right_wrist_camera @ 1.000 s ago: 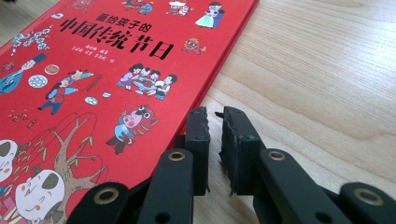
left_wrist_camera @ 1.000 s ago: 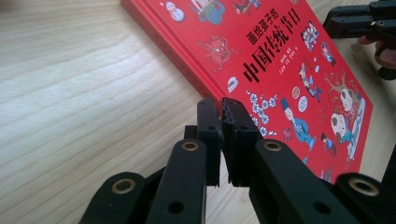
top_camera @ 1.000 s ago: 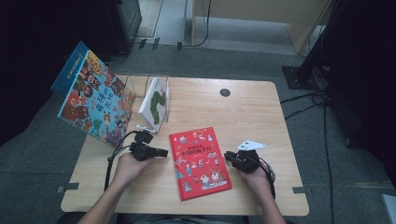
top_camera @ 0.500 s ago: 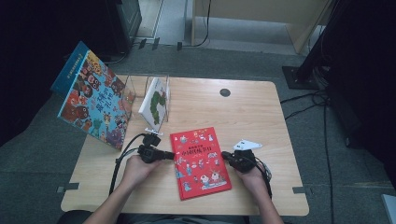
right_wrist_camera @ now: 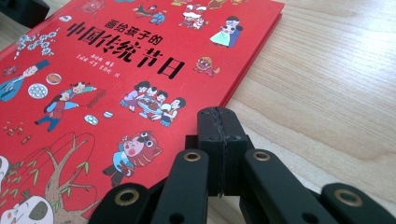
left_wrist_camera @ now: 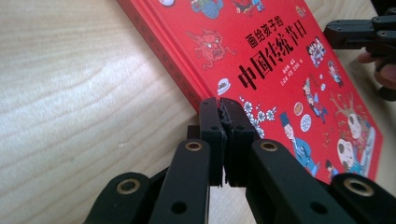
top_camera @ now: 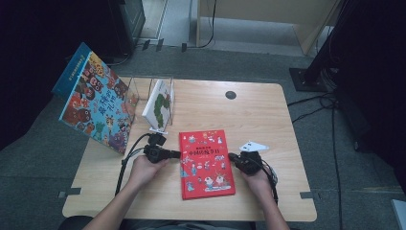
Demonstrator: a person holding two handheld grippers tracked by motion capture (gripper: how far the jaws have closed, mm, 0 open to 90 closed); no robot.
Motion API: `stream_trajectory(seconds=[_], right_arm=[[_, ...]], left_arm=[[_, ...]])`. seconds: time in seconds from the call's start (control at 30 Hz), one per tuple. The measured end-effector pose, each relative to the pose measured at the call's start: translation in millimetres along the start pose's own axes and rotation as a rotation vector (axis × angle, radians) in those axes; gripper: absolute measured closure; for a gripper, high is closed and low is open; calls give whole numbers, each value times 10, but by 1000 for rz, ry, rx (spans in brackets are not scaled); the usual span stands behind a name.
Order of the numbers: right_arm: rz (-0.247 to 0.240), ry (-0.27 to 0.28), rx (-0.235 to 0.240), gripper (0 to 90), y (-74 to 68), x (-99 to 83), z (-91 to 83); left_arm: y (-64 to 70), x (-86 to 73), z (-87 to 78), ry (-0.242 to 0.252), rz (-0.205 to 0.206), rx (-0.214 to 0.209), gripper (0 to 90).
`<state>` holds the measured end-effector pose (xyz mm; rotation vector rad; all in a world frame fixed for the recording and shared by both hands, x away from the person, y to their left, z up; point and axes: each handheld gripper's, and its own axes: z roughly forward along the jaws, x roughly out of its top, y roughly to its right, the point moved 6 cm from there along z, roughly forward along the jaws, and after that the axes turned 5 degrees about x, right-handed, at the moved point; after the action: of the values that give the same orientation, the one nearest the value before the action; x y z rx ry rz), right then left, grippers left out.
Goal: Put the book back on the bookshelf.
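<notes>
Two closed claws of mine flank one red book (top_camera: 206,163), which lies flat on the wooden table (top_camera: 268,115) just in front of me. Farthest left, a big colourful book (top_camera: 93,111) leans at the table's edge, and a white-and-green book (top_camera: 159,104) stands in a clear holder (top_camera: 138,88) beside it. My left gripper (top_camera: 176,154) has its jaws pressed together on nothing, tips touching the red book's left edge. My right gripper (top_camera: 231,156) is likewise pinched empty, its tips at the book's right edge.
</notes>
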<state>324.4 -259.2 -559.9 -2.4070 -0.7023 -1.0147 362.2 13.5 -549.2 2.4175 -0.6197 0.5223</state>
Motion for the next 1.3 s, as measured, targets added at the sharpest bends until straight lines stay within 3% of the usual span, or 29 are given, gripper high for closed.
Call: stream_trajectory(seconds=[0.3, 0.53, 0.63, 0.73, 0.9, 1.3], right_arm=[[0, 4, -24, 881, 24, -4, -13], [18, 9, -35, 833, 44, -1, -29], [27, 30, -47, 813, 48, 26, -64], [49, 56, -47, 788, 35, 57, -105], [51, 53, -51, 724, -2, 74, -88], [118, 14, -35, 663, -54, 122, 16]], left_arm=[[9, 38, 37, 32, 12, 31, 887], [-12, 9, 35, -9, -13, 21, 862], [35, -5, 16, -13, -3, 27, 858], [90, -41, -4, -18, 29, 58, 854], [119, -94, -2, -14, 32, 97, 839], [118, -137, 1, 46, 21, 114, 811]])
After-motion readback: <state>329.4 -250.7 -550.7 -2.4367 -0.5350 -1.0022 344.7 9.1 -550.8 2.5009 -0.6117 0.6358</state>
